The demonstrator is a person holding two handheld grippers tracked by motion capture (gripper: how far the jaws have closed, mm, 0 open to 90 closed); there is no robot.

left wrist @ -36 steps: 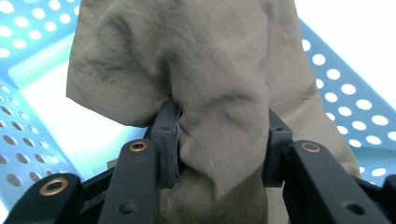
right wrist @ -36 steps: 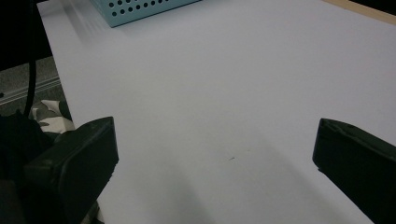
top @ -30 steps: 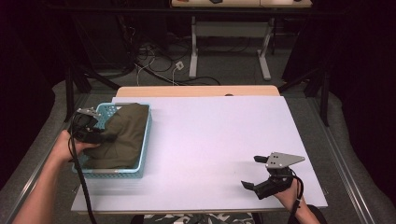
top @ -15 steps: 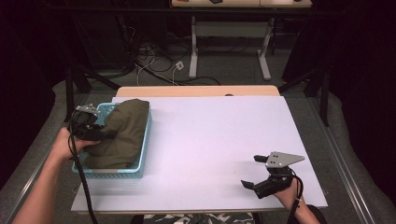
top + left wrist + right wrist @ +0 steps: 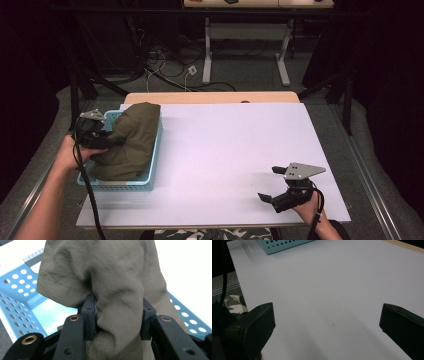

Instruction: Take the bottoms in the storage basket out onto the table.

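High view: left gripper [image 5: 107,141] clamped on olive cloth [image 5: 131,140], bunched higher out of the blue basket [image 5: 150,176] than a second ago; lift-out likely underway. Left gripper view: fold pinched between jaws. Right gripper view: right gripper [image 5: 327,322] wide open, empty, over bare table [image 5: 342,277].
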